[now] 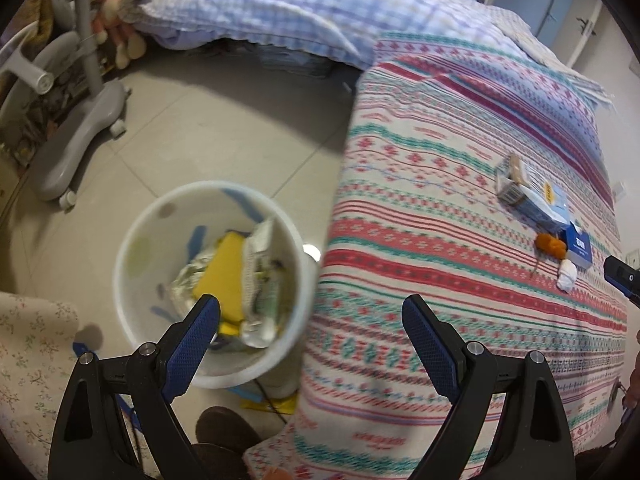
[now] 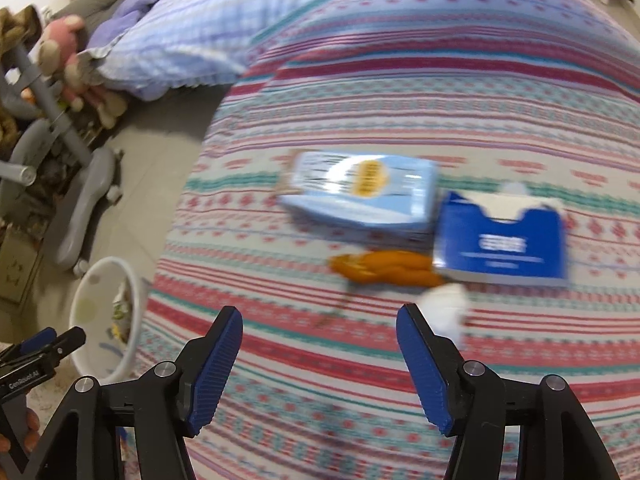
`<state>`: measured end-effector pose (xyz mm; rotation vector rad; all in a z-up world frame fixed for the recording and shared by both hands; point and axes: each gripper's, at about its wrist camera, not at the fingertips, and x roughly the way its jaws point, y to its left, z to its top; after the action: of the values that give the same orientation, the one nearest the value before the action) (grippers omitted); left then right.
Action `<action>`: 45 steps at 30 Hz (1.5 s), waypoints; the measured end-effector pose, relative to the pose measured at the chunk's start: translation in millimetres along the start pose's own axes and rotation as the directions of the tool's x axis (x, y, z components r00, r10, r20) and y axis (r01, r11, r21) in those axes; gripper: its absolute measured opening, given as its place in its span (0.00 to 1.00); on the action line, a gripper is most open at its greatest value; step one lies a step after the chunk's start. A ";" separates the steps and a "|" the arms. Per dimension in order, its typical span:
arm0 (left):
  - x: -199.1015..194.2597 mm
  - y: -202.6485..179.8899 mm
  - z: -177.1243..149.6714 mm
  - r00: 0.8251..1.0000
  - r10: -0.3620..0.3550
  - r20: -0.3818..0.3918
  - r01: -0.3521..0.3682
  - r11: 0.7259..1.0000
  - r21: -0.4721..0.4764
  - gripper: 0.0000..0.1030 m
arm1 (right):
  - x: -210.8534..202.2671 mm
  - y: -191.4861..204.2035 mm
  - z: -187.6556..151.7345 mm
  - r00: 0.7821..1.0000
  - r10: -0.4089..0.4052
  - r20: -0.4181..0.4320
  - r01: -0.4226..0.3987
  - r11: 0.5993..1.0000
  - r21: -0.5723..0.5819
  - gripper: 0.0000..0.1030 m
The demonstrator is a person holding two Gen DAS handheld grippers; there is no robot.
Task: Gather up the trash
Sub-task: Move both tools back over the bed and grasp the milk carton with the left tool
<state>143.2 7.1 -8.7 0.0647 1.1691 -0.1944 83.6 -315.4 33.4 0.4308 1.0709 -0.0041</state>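
The trash I am after lies clustered on the striped bedspread [image 2: 360, 80]: a light-blue packet [image 2: 362, 194] with a yellow round label, a dark-blue box [image 2: 504, 240] just beside it on its right with white paper showing at its open top, an orange peel [image 2: 384, 270] touching the box's near corner, and a crumpled white tissue [image 2: 446, 308] just below the peel. In my left view I see the same cluster far to the right, led by a small tan carton [image 1: 510, 178] at the packet's far end.

My right gripper [image 2: 320, 364] hangs over the bedspread near the tissue, its blue pads [image 2: 218, 364] spread wide with nothing between them. This view is blurred.

My left gripper [image 1: 312, 344] stands equally parted and empty, straddling the bed's edge.

On the tiled floor [image 1: 224, 128] beside the bed sits the white bin [image 1: 136, 248], holding a yellow sheet and crumpled wrappers. Beyond are a checked pillow [image 1: 280, 4] and a grey chair base [image 1: 76, 136].
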 end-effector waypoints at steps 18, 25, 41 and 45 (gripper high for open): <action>17.3 -158.5 31.1 1.000 -0.006 0.018 -0.001 0.933 0.361 0.91 | -34.6 -115.3 -4.8 0.996 -0.092 0.013 0.090 0.987 0.134 0.69; 36.1 -222.0 51.8 0.995 0.055 0.088 -0.097 0.790 0.606 0.91 | -42.2 -146.8 -7.2 0.994 -0.113 0.007 0.110 0.977 0.182 0.70; 82.3 -290.5 70.1 0.998 0.011 0.056 -0.053 0.548 0.835 0.91 | -32.6 -175.7 -1.5 0.990 -0.134 -0.030 0.138 0.972 0.190 0.70; 81.0 -281.2 88.4 0.999 -0.030 0.039 -0.011 0.641 0.767 0.81 | -22.0 -180.8 6.5 0.990 -0.133 -0.048 0.140 0.969 0.205 0.72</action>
<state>201.8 -291.9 -34.3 0.8165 0.9618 -0.7019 40.5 -487.9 -6.7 0.5463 1.1365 -0.2335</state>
